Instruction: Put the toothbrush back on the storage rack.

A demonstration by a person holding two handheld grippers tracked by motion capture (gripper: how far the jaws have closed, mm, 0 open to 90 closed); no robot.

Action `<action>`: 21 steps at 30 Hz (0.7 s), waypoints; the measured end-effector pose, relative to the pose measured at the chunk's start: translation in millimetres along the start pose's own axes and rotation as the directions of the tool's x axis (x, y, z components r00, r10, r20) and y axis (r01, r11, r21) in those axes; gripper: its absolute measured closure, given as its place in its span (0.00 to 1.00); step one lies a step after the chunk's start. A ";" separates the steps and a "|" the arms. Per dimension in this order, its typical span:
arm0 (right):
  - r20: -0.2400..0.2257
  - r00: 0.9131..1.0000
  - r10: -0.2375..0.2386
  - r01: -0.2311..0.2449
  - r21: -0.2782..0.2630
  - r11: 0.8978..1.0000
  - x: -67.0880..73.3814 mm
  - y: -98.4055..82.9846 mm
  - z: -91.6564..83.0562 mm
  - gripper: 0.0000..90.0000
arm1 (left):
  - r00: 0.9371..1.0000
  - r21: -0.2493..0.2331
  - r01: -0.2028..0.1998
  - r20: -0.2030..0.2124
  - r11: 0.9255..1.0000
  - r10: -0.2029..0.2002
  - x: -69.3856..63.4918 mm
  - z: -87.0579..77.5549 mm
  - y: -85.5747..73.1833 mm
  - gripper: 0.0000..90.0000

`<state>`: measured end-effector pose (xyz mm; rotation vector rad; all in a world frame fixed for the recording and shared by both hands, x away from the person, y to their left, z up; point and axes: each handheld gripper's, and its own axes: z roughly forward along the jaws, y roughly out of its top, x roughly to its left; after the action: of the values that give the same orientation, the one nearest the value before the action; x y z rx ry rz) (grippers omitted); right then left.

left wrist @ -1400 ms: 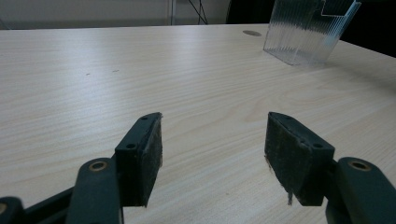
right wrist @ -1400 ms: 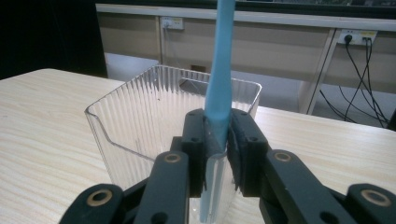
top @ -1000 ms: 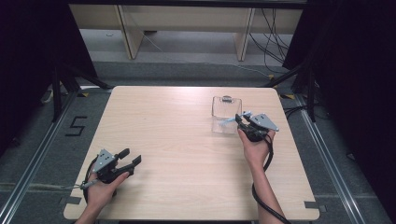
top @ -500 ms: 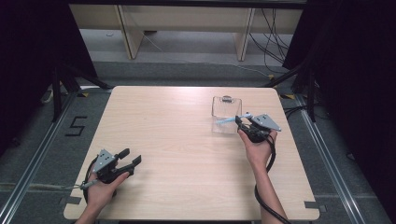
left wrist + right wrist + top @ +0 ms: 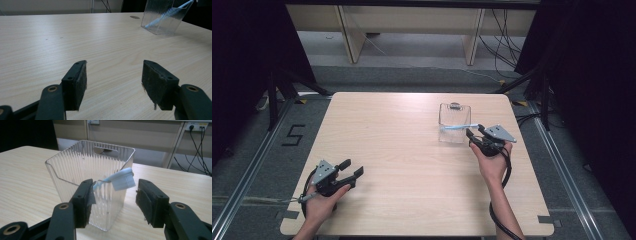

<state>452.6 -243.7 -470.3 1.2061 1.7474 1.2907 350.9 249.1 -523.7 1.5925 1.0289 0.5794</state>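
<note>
Pale wood-grain surface (image 5: 412, 150) sits in a dim room, with dark drapes at both sides and a pale bench frame and loose cables on the floor beyond its far edge. A clear ribbed container (image 5: 454, 122) stands upright on the far right part of the surface and serves as the landmark. A light blue toothbrush (image 5: 459, 126) leans inside it, its white bristled head poking over the rim at the corner nearest the right gripper; the lower end of the handle blurs behind the ribbed wall and is hard to follow.

The right gripper (image 5: 475, 134), held in the right hand (image 5: 492, 162), sits just beside the container on its near right side. In the right gripper view the fingers (image 5: 86, 195) stand wide apart, one in front of the container wall and the other clear of it, with the toothbrush head (image 5: 122, 181) between and beyond them, touching neither. Whether the near finger touches the wall cannot be told.

The left gripper (image 5: 352, 169), in the left hand (image 5: 319, 202), rests well apart from the container, toward the near left corner. Its fingers (image 5: 77, 80) are spread wide over bare wood, holding nothing; the container (image 5: 163, 16) shows far off, cut by the top edge of that view.
</note>
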 end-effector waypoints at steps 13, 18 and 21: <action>-0.014 1.000 -0.011 0.012 0.025 1.000 -0.2 -4.6 -9.5 0.53 | 1.000 0.012 -0.002 -0.006 1.000 0.002 -0.7 -0.8 0.4 0.40; -0.019 0.999 -0.038 0.039 0.057 0.998 -2.1 -7.3 -14.0 0.53 | 1.000 0.012 -0.001 -0.007 1.000 0.001 -0.9 -0.7 0.4 0.40; -0.009 0.998 -0.063 0.063 0.068 0.996 -3.3 -8.9 -17.8 0.53 | 1.000 0.012 -0.002 -0.007 1.000 0.002 -0.9 -0.8 0.4 0.40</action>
<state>435.6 -254.0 -473.3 1.1761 1.8326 1.2085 349.9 248.8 -523.0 1.6027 1.0384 0.5816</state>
